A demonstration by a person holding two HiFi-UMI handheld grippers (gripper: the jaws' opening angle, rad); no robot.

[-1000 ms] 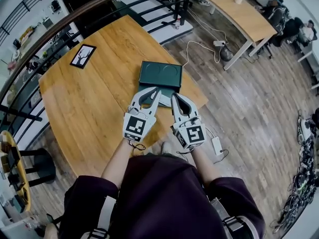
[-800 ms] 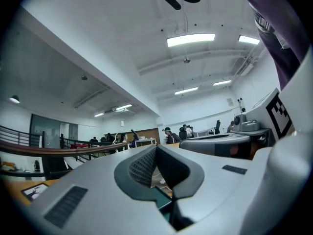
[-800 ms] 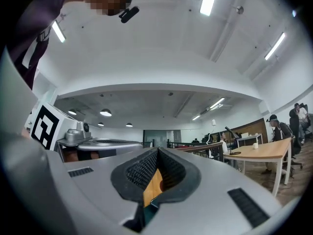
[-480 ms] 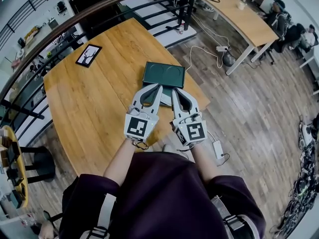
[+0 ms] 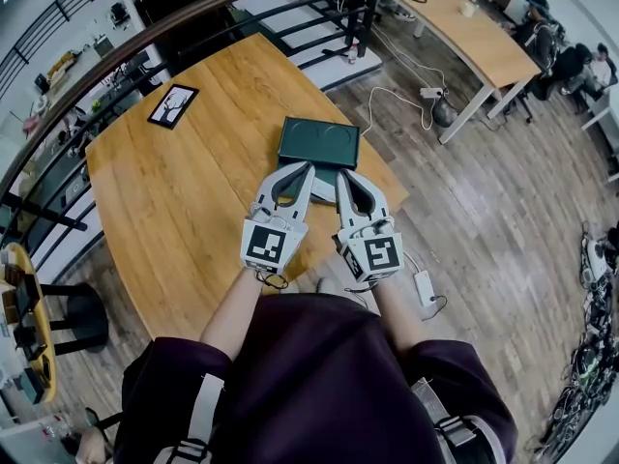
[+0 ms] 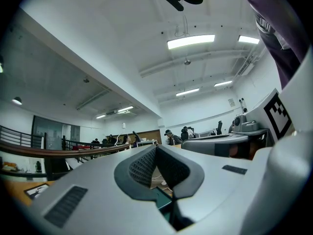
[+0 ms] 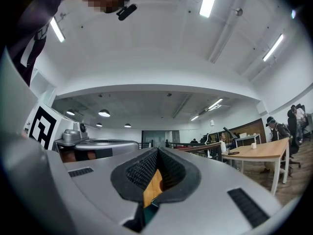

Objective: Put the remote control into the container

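The left claw (image 5: 309, 166) and right claw (image 5: 339, 174) meet the box (image 5: 319, 141) at its near edge, both pinched shut on nothing visible, probably to work its lid. No remote shows; it may lie inside the box on the tabletop (image 5: 184, 191).

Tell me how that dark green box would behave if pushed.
The dark green box looks rigid, low and flat, so it would probably slide, not tip. It sits near the edge of the wooden table, so a push might send it off.

Dark green rectangular container (image 5: 319, 143) lies flat on the wooden table (image 5: 174, 201).
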